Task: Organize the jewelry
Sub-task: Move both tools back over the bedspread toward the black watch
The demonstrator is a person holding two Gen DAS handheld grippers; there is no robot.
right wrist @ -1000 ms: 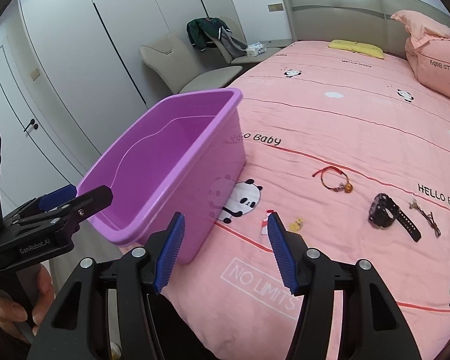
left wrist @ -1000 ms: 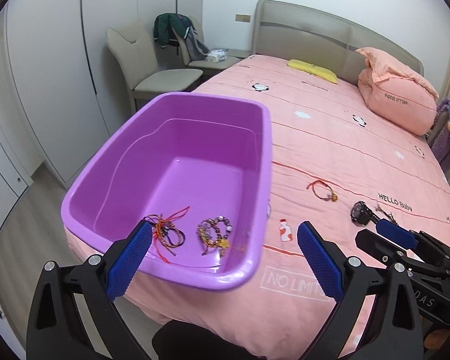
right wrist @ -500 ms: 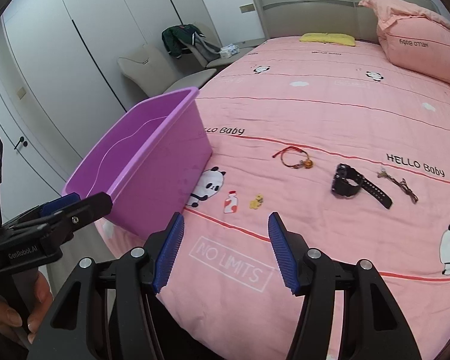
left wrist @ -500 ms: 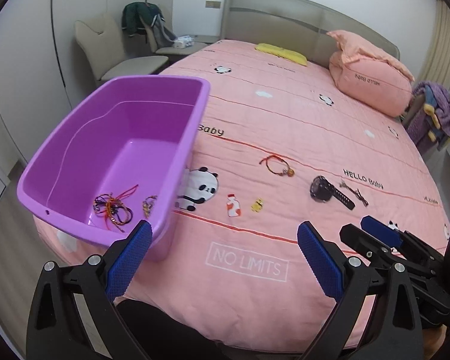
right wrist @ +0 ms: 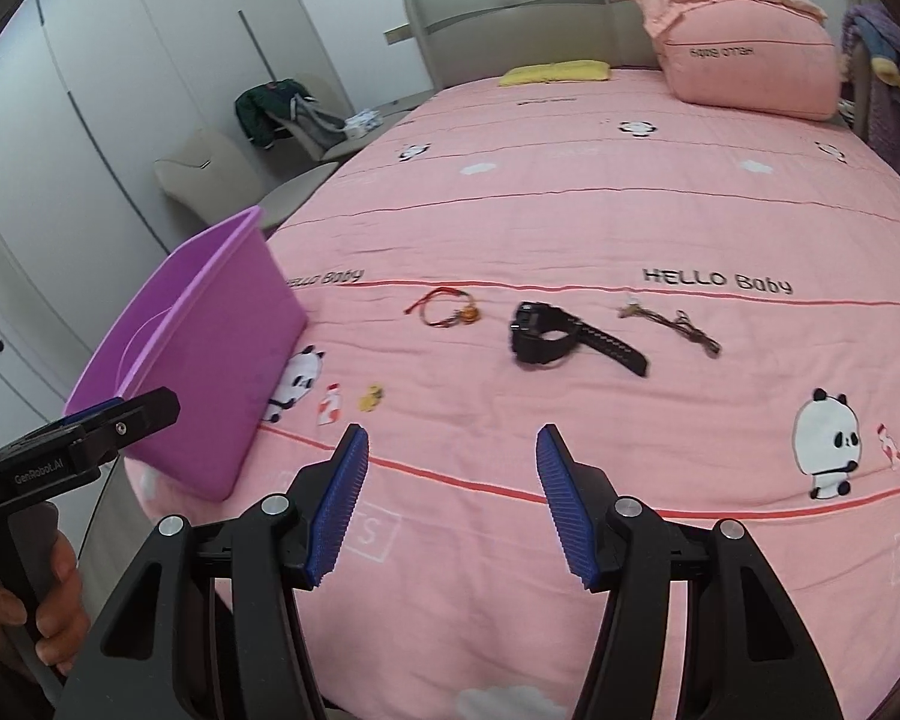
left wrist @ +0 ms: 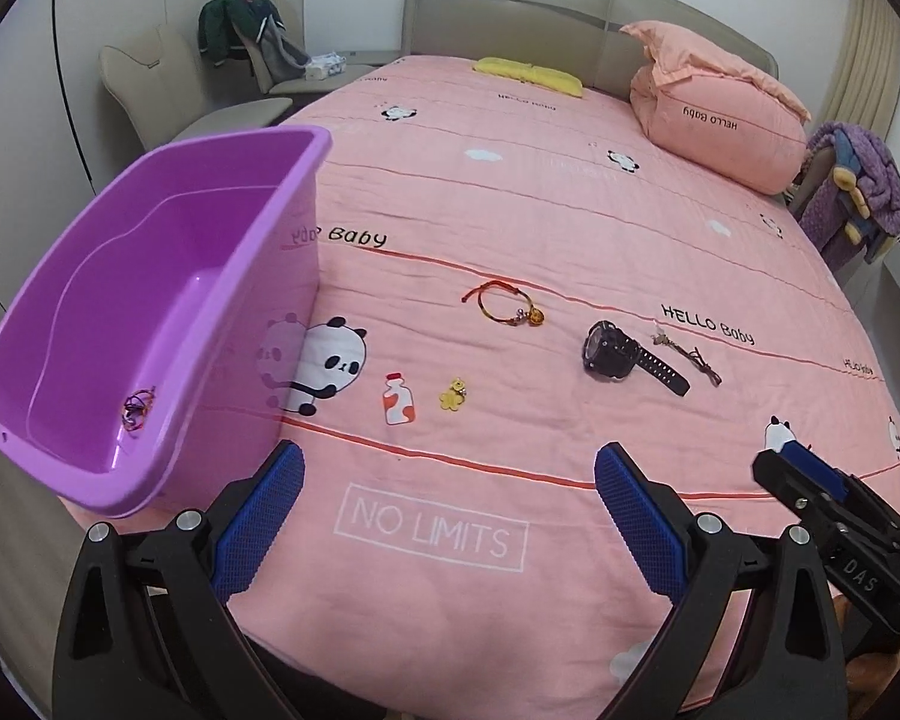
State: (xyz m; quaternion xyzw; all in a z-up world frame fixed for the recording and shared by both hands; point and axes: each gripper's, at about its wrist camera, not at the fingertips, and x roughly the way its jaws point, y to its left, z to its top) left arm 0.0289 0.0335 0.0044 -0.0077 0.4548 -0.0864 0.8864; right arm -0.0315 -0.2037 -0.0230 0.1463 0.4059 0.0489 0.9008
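On a pink bedspread, both empty, wide-open grippers, left and right, have swung away from the purple bin toward 1 red bracelet, black watch and cord awaiting collection.

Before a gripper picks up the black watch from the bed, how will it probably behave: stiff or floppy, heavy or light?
The black watch has a thick case, so that end is probably the heavier one. Its strap lies flat across the bed, so it likely bends and would hang down. It rests on its side, so a push should slide it, not roll it.
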